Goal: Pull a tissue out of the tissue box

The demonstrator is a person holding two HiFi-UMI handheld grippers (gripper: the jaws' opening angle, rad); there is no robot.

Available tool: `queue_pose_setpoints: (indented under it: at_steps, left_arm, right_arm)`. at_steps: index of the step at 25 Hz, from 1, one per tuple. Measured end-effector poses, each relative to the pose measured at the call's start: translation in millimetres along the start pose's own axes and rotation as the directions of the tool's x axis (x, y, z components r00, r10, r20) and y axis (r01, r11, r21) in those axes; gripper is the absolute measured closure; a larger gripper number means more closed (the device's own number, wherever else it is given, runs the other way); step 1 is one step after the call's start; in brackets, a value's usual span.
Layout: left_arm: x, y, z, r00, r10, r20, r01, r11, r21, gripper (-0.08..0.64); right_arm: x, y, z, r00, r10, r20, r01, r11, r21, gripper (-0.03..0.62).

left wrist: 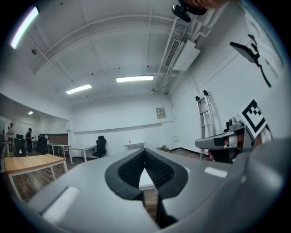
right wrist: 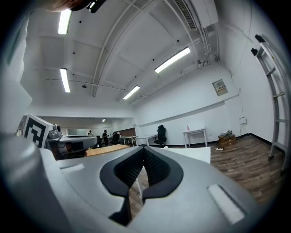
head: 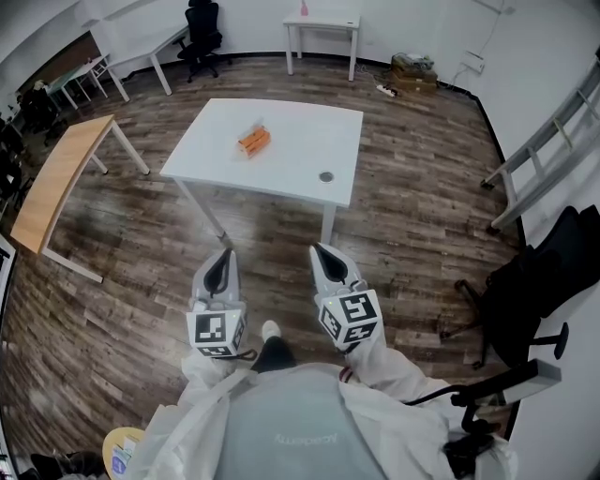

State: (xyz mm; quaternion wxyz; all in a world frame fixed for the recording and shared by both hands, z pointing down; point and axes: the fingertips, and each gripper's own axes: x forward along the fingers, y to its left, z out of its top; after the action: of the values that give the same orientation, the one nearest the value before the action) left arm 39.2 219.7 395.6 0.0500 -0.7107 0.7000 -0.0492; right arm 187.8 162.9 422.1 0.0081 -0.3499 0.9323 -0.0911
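A white rectangular bench [head: 281, 141] stands in the middle of a dark wood-plank floor [head: 422, 234]. Left of the bench is a light wooden-topped table with white legs [head: 56, 178]. Beyond the bench, along the white far wall [left wrist: 113, 118], stand a small white side table [head: 323, 23], a black office chair [head: 202, 37] and a long white desk [head: 141, 52]. Stacked cardboard boxes [head: 412, 70] lie beyond the bench's right corner. Right of the bench a silver metal ladder [head: 548, 145] leans on the wall, with a black swivel chair [head: 534, 300] nearer the camera. Long ceiling strip lights [left wrist: 134, 79] glow above the bench.
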Motion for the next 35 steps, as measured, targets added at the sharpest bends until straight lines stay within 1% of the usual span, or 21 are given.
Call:
queue_pose_setpoints:
  at_steps: [3, 9, 13, 17, 25, 35]
  left_arm:
    - [10, 12, -1, 1.000, 0.008, 0.009, -0.008, 1.000, -0.006, 0.560]
    - [31, 37, -11, 1.000, 0.012, -0.008, -0.012, 1.000, -0.002, 0.560]
    - [44, 51, -11, 1.000, -0.002, -0.003, 0.002, 1.000, -0.001, 0.560]
    - [55, 70, -17, 1.000, 0.003, -0.011, -0.003, 1.000, -0.015, 0.560]
    - [74, 97, -30, 1.000, -0.015, -0.027, 0.014, 0.999, -0.030, 0.560]
    - [99, 126, -37, 0.999, -0.045, -0.019, 0.044, 0.998, -0.046, 0.560]
  right_arm:
    - [15, 1, 2, 1.000, 0.000, 0.001, 0.000, 1.000, -0.007, 0.592]
    - [49, 2, 3, 1.000, 0.000, -0.004, 0.000, 1.000, -0.007, 0.592]
    - [71, 2, 2, 1.000, -0.004, -0.009, 0.004, 1.000, -0.001, 0.592]
    - [90, 6, 3, 1.000, -0.003, -0.015, 0.003, 1.000, -0.004, 0.592]
    - [119, 10, 2, 0.999, -0.034, -0.022, 0.033, 0.999, -0.017, 0.592]
    - [154, 14, 4, 0.997, -0.064, -0.036, 0.063, 0.997, -0.032, 0.592]
